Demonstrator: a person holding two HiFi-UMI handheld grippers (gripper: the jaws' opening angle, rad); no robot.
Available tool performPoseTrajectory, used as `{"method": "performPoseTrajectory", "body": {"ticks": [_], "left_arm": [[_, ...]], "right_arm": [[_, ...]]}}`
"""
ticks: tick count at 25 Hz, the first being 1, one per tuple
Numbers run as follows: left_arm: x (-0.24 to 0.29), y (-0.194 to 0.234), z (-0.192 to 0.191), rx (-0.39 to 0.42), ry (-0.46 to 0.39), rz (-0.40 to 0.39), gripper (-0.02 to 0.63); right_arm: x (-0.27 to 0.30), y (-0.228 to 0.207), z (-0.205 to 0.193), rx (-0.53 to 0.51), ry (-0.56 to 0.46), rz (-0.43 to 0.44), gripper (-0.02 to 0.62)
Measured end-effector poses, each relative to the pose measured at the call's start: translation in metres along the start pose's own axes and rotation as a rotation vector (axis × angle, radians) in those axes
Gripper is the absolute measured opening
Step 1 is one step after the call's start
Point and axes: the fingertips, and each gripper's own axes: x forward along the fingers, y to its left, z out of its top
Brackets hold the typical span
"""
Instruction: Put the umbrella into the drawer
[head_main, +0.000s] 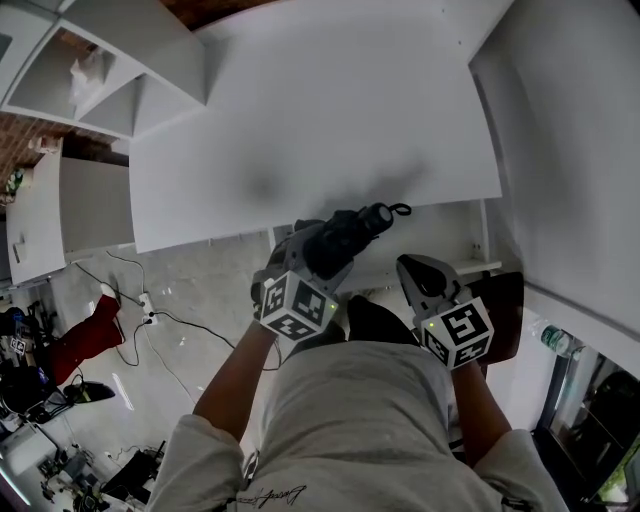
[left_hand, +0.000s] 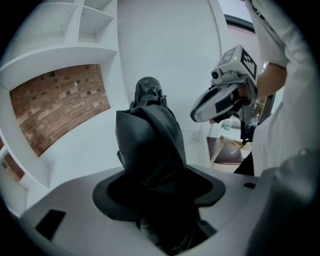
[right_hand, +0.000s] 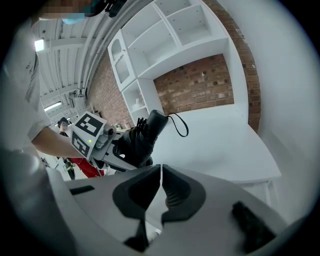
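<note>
A black folded umbrella (head_main: 345, 235) points its handle and wrist strap (head_main: 398, 210) over the front edge of the white table (head_main: 300, 110). My left gripper (head_main: 318, 258) is shut on the umbrella's fabric body. In the left gripper view the umbrella (left_hand: 150, 135) rises out of the jaws and hides them. My right gripper (head_main: 410, 268) hovers just right of it, shut with nothing in it; its pads (right_hand: 172, 187) meet. From the right gripper view I see the umbrella (right_hand: 145, 135) and the left gripper's marker cube (right_hand: 87, 132). I cannot make out an open drawer.
White framing (head_main: 455, 240) sits under the table's front edge, with a dark brown piece (head_main: 505, 305) to its right. White shelves (head_main: 90, 70) and a brick wall (right_hand: 195, 85) stand behind. Cables (head_main: 150, 315) and a red object (head_main: 90, 335) lie on the floor at left.
</note>
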Motion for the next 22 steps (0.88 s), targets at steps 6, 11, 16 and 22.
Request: {"method": "performPoseTrajectory", "body": {"ticks": [6,11,16,22], "left_arm": [[0.025,-0.006,-0.012,0.032,0.057,-0.019,0.29],[0.043,-0.013,-0.021,0.085,0.098,-0.036,0.29],[0.057,-0.023,-0.033,0.151,0.149,-0.062,0.29],[0.074,-0.032,-0.047,0.183,0.186,-0.093,0.29]], "right_arm": [[-0.002,-0.01,-0.007,0.012,0.01,0.003,0.029],[-0.005,-0.019,-0.014,0.024,0.017,0.002,0.029],[-0.006,-0.022,-0.019,0.036,0.018,-0.006,0.029],[-0.004,-0.023,-0.024,0.053,0.024,-0.012,0.03]]}}
